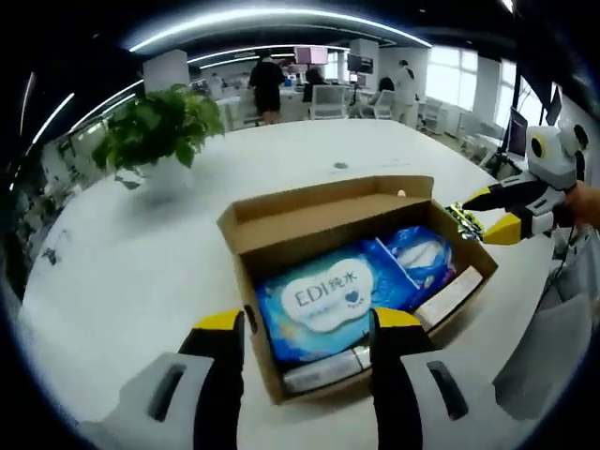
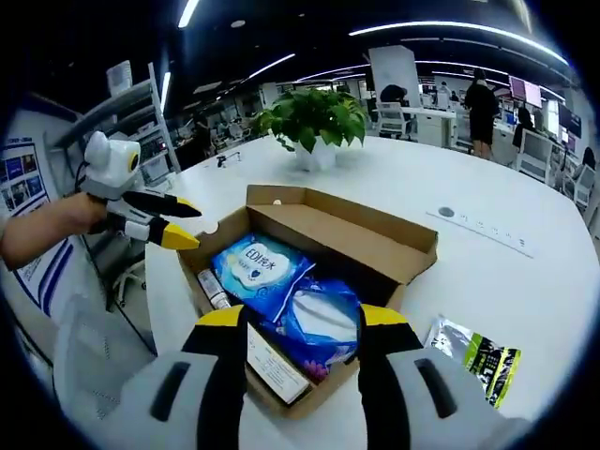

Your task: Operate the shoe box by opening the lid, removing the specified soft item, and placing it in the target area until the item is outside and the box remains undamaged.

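— Where's the soft item?

— In the open shoe box (image 1: pixel 281 246) on the white table (image 1: pixel 141 281), lid flaps already up. I'd take it to be the blue wet-wipe pack (image 1: pixel 322 298) lying flat on top, with a second blue pouch (image 1: pixel 422 251) just beside it. My left gripper (image 1: pixel 305 328) hovers over the near wall with its jaws spread and nothing between them; my right gripper (image 2: pixel 292 323) is likewise parted and empty at the opposite wall

— How will it handle?

— Light, I think, and squashy, with slick film that could slide. I'd pinch a crimped end seam, not the belly, and keep off the cardboard, which looks thin enough to crease

— Anything unclear?

— What lies under the packs is hidden. A small tube (image 2: pixel 214 289) and a flat white carton (image 1: pixel 452 294) are wedged along the walls, labels unreadable. A green sachet (image 2: pixel 476 353) sits on the table outside the box, and I can't tell which spot is the target area
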`<state>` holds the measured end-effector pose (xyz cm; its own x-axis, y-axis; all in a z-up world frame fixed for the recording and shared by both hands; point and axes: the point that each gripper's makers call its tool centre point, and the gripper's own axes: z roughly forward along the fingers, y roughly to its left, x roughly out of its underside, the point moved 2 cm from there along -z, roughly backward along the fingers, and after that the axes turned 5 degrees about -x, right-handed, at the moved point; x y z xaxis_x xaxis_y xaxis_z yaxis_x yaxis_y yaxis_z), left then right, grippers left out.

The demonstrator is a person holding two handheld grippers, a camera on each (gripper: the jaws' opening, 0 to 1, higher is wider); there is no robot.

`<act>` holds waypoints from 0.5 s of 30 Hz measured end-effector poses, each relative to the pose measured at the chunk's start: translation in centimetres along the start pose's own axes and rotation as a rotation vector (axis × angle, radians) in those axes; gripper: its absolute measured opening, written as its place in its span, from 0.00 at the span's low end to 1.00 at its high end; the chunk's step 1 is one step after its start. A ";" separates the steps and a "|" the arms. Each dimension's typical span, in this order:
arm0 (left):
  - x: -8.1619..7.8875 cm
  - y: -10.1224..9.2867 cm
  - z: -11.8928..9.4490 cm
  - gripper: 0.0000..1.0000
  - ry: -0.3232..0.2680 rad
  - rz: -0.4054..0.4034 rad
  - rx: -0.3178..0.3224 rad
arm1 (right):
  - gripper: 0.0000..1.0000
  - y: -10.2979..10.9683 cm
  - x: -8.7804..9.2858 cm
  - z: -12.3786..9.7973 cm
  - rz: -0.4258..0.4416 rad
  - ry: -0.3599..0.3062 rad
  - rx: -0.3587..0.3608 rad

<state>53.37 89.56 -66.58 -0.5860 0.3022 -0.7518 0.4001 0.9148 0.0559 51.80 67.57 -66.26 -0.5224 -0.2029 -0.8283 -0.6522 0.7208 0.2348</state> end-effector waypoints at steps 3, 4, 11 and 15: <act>0.6 1.3 0.1 0.44 0.000 -0.041 -0.024 | 0.38 0.2 -0.1 0.8 -0.002 -0.004 -0.007; 0.8 1.5 0.1 0.42 0.000 -0.045 -0.028 | 0.37 0.2 -0.1 1.1 0.000 -0.004 -0.010; 2.6 2.5 0.3 0.29 0.022 -0.094 -0.050 | 0.33 0.5 -0.3 3.1 0.013 -0.001 -0.030; 3.4 2.6 0.6 0.22 0.033 -0.123 -0.055 | 0.31 0.7 -0.1 4.4 0.018 0.013 -0.046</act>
<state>52.85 92.81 -69.37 -0.6511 0.1950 -0.7335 0.2856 0.9583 0.0012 53.79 71.03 -68.18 -0.5413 -0.1990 -0.8170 -0.6669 0.6934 0.2729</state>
